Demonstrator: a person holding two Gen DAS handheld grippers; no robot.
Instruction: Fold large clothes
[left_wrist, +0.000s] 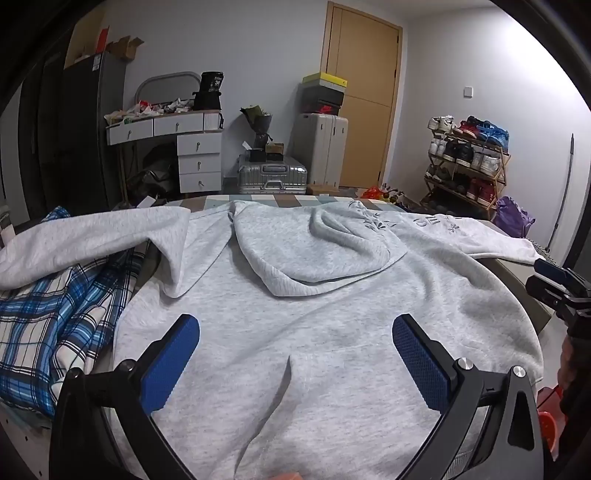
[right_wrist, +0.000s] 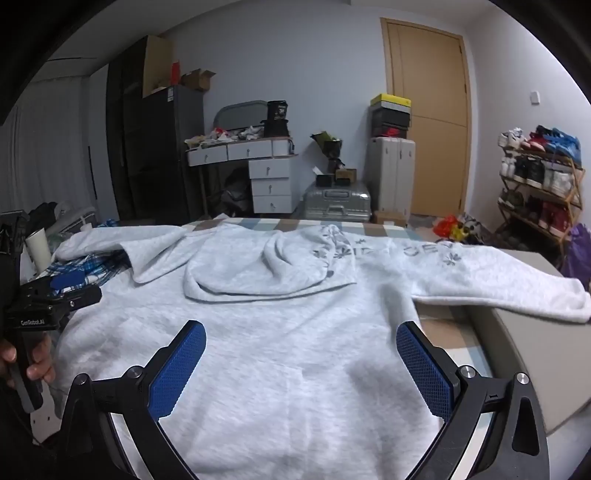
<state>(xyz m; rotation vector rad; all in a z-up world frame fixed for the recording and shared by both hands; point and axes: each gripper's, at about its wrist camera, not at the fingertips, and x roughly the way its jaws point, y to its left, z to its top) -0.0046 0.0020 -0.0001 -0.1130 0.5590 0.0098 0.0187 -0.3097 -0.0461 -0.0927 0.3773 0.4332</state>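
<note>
A light grey hoodie lies spread flat on the bed, back up, with its hood lying on the upper back. It also shows in the right wrist view. Its left sleeve lies out over a plaid cloth; its right sleeve, with embroidered flowers and letters, reaches past the bed edge. My left gripper is open and empty above the hoodie's lower back. My right gripper is open and empty above the lower back too, further right.
A blue plaid cloth lies at the bed's left side. A beige block stands beside the bed at the right. Beyond the bed stand a drawer desk, suitcases, a shoe rack and a door.
</note>
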